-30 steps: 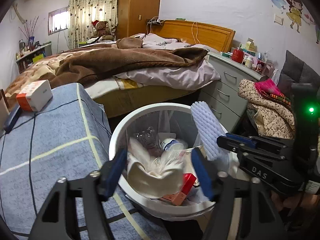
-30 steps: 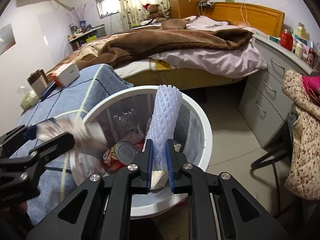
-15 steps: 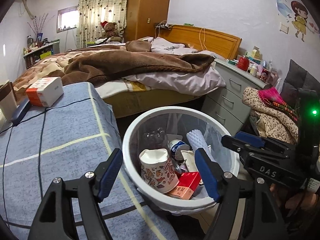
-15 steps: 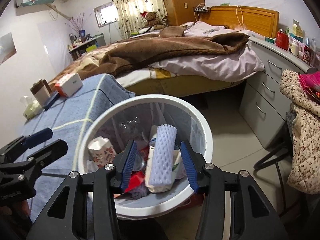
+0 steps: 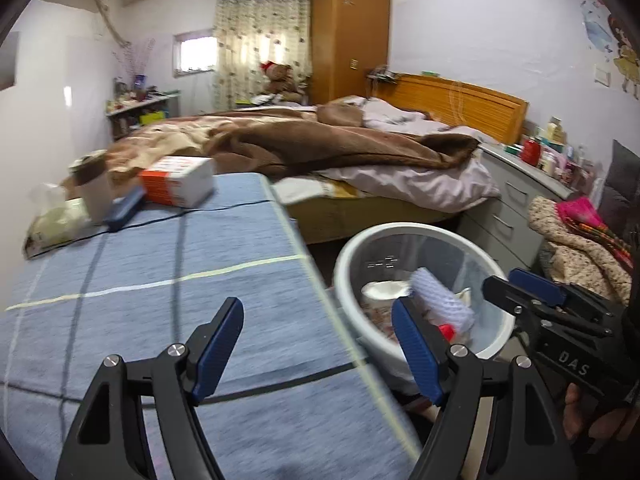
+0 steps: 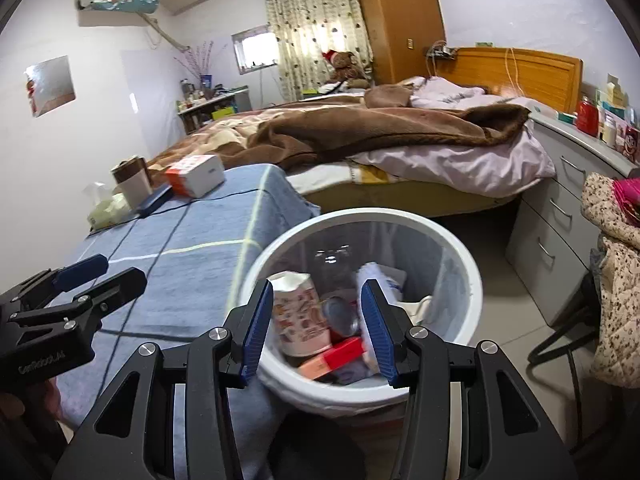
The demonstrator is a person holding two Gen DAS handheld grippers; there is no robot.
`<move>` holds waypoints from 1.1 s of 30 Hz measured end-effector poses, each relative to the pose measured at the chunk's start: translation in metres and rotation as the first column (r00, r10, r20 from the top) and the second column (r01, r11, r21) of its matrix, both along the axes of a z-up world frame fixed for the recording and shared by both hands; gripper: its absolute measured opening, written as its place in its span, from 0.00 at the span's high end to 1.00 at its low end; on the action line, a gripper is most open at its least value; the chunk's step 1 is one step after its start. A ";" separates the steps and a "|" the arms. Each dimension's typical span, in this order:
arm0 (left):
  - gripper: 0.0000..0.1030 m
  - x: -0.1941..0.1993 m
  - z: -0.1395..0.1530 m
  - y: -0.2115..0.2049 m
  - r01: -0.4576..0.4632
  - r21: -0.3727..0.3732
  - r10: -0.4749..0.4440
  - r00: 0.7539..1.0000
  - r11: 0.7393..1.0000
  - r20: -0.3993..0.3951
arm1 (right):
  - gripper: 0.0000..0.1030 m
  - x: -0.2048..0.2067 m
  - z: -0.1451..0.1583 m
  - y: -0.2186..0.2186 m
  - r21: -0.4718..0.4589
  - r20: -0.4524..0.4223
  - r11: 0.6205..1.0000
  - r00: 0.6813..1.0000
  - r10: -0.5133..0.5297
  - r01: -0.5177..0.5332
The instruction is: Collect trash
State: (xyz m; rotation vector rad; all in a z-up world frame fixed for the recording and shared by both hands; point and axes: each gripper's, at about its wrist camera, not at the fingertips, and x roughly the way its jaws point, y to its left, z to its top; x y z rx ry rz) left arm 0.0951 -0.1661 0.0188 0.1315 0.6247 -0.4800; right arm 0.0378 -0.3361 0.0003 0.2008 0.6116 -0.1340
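- The right gripper [image 6: 316, 320] has just been opening; its jaws stand apart over the white bin [image 6: 460, 248], nothing between them
- The foam net sleeve [image 5: 442, 300] lies in the bin among other trash
- The left gripper [image 5: 318, 344] is released and empty above the blue cloth [image 5: 160, 264]

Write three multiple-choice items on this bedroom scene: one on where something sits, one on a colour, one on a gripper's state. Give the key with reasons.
1. Where does the orange-and-white box sit?
A. in the bin
B. on the blue checked cloth
C. on the grey drawers

2. What colour is the bin rim?
A. white
B. red
C. black

3. How does the right gripper stand?
A. shut on the foam net sleeve
B. shut on nothing
C. open, holding nothing

Key:
1 B: the box rests at the far end of the blue checked cloth, beside a paper cup.
2 A: the round rim shows white in both views.
3 C: its jaws have just opened, and the foam net sleeve lies in the bin among the trash.
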 end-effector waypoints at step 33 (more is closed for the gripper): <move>0.18 -0.073 -0.003 0.090 -0.257 0.007 0.254 0.959 0.966 0.124 | 0.41 -0.041 0.003 0.073 -0.079 0.093 0.995 0.993 0.068 -0.061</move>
